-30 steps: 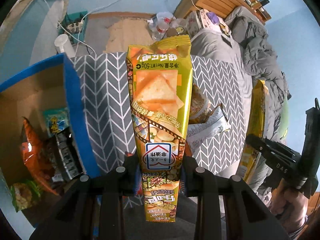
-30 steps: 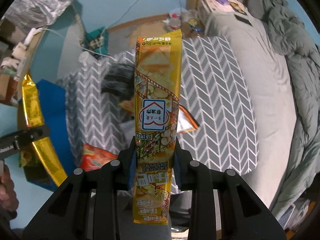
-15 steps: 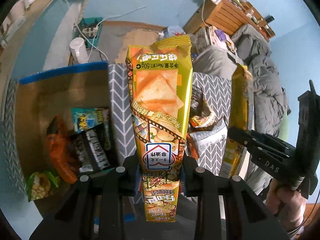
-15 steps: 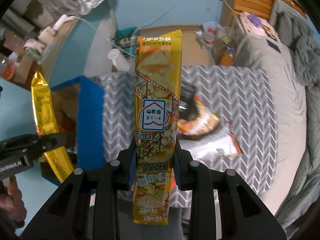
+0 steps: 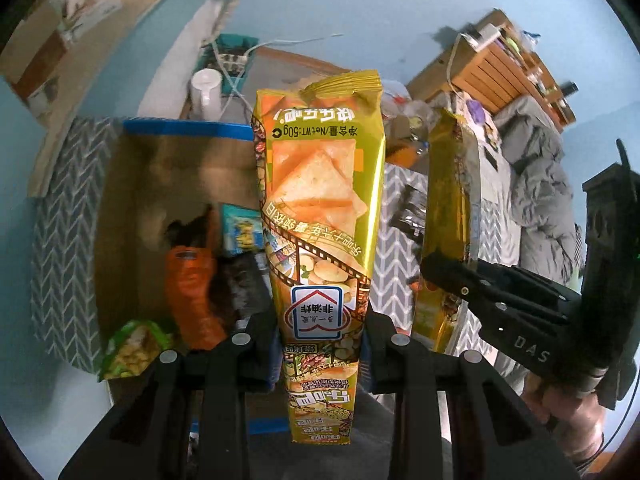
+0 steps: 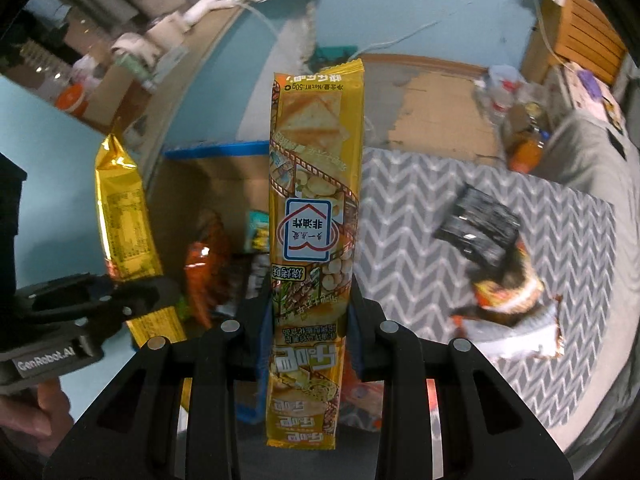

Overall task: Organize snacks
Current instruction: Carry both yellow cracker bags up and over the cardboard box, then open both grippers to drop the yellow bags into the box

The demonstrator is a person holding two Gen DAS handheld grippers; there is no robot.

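My left gripper (image 5: pixel 320 336) is shut on a tall yellow snack bag (image 5: pixel 320 208) held upright. My right gripper (image 6: pixel 308 312) is shut on a matching yellow snack bag (image 6: pixel 316 184). Each gripper with its bag shows in the other's view: the right one in the left wrist view (image 5: pixel 448 216), the left one in the right wrist view (image 6: pixel 124 224). Both hang above a cardboard box with a blue rim (image 5: pixel 184 128) that holds an orange bag (image 5: pixel 192 296), a teal pack (image 5: pixel 240 232), a dark pack (image 5: pixel 244 284) and a green bag (image 5: pixel 132 348).
The box stands on a grey chevron cloth (image 6: pixel 420 216). On the cloth to the right lie a black pack (image 6: pixel 480 228) and an orange-and-silver bag (image 6: pixel 508 304). A grey bed (image 5: pixel 536 200) and a wooden shelf (image 5: pixel 504 64) are further right. A white cup (image 5: pixel 206 88) stands behind the box.
Both grippers have swung left with their bags, from over the chevron cloth to over the open box. The box now fills the middle of both views. Both grips are unchanged.
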